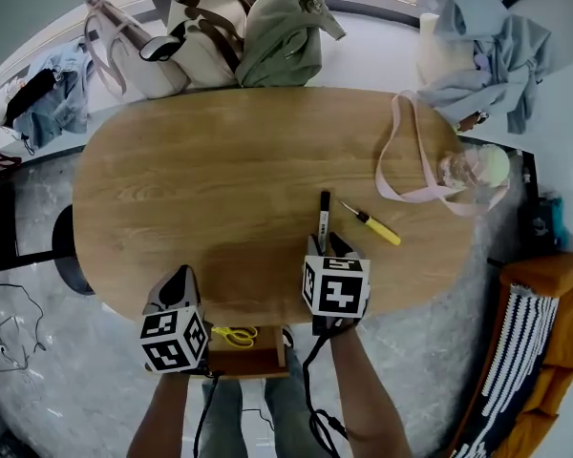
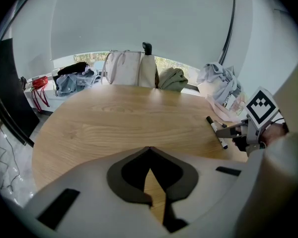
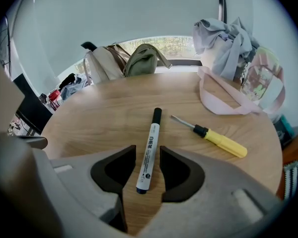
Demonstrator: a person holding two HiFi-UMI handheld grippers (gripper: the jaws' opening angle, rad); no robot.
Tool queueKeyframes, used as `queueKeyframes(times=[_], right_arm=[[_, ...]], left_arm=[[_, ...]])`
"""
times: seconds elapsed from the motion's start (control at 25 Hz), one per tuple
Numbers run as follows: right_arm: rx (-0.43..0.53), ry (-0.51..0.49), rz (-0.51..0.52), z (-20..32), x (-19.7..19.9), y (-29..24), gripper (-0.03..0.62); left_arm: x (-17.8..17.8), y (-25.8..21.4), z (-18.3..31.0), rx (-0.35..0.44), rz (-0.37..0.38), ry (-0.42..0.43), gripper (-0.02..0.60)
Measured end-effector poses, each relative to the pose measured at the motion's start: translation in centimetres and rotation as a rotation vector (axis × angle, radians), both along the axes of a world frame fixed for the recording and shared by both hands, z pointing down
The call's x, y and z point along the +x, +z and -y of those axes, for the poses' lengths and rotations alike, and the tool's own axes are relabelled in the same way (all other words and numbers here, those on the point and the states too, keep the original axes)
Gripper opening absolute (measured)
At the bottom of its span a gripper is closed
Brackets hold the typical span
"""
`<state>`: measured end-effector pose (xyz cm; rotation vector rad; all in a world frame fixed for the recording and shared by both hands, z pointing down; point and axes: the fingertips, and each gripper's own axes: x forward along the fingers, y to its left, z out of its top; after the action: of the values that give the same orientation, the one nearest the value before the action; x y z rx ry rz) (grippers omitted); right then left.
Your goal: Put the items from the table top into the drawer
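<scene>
Only the head view shows scissors (image 1: 234,334) in the drawer (image 1: 260,361); right gripper (image 3: 148,151) open around a printed marker (image 3: 151,135); left gripper (image 2: 149,148) closed, empty.

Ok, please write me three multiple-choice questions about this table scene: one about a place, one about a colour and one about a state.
1. Where does the white marker pen with a black cap lie?
A) between the jaws of the right gripper
B) on the floor
C) in a cup

2. What colour is the handle of the metal-shaft screwdriver?
A) red
B) yellow
C) blue

3. How do the jaws of the left gripper stand?
A) wide apart
B) closed on a pen
C) together, with nothing between them

Answers:
1 A: the right gripper view shows the pen in the gap, with the pads clear of it.
2 B: the handle is plain yellow.
3 C: the tips meet above the bare oval wooden table.
</scene>
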<state>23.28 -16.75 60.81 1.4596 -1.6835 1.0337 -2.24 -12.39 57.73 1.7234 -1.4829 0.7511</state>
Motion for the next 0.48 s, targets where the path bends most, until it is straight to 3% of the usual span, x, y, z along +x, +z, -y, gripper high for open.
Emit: queueKeyframes(times=[0.48], right_arm=[[-0.027, -0.001, -0.051, 0.2, 0.4, 0.8, 0.125]], left_arm=[[-1.0, 0.5, -1.4, -0.019, 0.006, -0.031, -0.006]])
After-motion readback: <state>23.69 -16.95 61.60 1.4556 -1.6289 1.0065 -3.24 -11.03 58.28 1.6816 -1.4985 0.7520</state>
